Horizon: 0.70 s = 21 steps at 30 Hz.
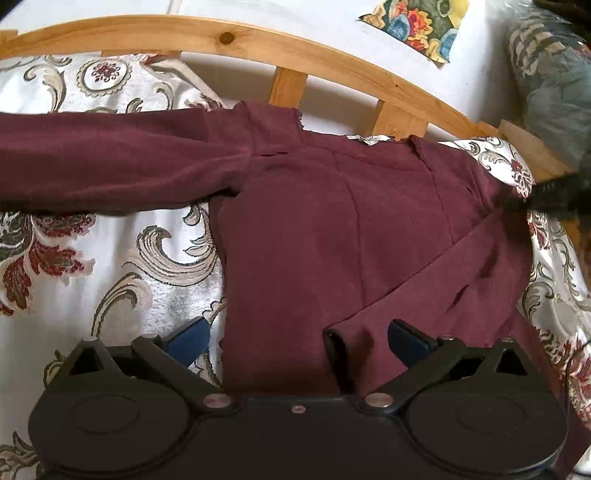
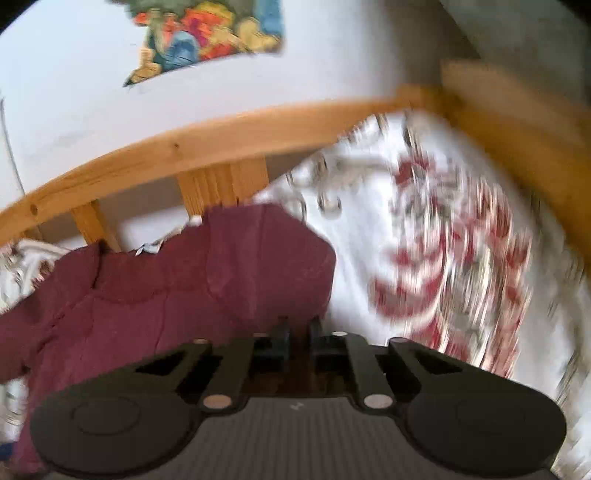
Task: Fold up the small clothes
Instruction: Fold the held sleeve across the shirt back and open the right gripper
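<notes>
The dark maroon long-sleeved knit top (image 1: 332,229) lies spread on the bed's white satin bedspread with red and grey floral scrolls (image 1: 110,266), directly ahead of the left tool (image 1: 299,339). That tool is released: its 2 blue-tipped fingers (image 1: 406,338) stand wide apart, 1 over the bedspread just off the garment's edge, the other over the maroon cloth. Between them, closer to the finger over the cloth, the end of a sleeve with a dark cuff (image 1: 338,350) rests folded across the body of the top. The other sleeve (image 1: 103,162) stretches away to the tool's left, flat on the bedspread. The neckline with a pale label (image 1: 369,139) sits at the far edge, near the curved pine bed rail with upright slats (image 1: 280,48).

In the right wrist view, which is heavily blurred, the right tool (image 2: 298,332) is clenched, its 2 dark fingers nearly together with maroon fabric (image 2: 184,288) lying right at them. Whether cloth is actually pinched between them, I cannot tell. The top bunches to this tool's left and ahead, while the bedspread (image 2: 443,258) smears out to its right. Beyond the rail (image 2: 221,140), a colourful printed picture (image 2: 210,33) hangs on the white wall (image 2: 74,103).
</notes>
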{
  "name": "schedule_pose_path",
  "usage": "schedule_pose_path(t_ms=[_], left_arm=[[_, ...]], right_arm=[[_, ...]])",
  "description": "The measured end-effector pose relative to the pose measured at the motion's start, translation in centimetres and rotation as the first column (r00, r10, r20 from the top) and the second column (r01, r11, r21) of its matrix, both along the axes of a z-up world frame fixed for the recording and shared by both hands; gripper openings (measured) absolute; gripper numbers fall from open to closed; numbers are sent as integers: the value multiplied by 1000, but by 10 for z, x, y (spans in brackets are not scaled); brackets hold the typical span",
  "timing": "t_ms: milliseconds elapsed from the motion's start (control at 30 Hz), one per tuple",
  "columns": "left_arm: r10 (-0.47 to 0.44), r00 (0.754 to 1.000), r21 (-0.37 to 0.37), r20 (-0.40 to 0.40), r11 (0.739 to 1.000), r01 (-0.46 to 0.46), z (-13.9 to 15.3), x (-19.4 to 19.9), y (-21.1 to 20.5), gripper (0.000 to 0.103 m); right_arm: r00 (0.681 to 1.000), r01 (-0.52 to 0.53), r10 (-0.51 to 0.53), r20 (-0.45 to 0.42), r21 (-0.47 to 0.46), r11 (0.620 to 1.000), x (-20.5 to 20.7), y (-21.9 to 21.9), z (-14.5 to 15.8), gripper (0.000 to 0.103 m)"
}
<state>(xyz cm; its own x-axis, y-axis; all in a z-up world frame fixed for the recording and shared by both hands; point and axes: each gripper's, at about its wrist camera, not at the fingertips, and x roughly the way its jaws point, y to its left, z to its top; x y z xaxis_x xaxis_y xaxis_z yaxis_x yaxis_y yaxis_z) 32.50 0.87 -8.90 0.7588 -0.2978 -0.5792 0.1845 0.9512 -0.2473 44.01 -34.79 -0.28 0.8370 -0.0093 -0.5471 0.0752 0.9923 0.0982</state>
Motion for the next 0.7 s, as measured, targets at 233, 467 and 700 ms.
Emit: schedule_pose_path(t_ms=[233,467,700], left_arm=[[-39,999,155,20,987,35,-6,-6,-19,102],[-43,999,156,15,987,40,-4,-6,-19,102],[78,994,129,79,988,-88,29,-13,-5,102]], right_arm=[[997,74,-70,25,-186,980,22,12,6,16],[993,112,-104,53,-163,980,-16,4,-2,70],[996,70,-60,60,-192,979,-84,25,-13,93]])
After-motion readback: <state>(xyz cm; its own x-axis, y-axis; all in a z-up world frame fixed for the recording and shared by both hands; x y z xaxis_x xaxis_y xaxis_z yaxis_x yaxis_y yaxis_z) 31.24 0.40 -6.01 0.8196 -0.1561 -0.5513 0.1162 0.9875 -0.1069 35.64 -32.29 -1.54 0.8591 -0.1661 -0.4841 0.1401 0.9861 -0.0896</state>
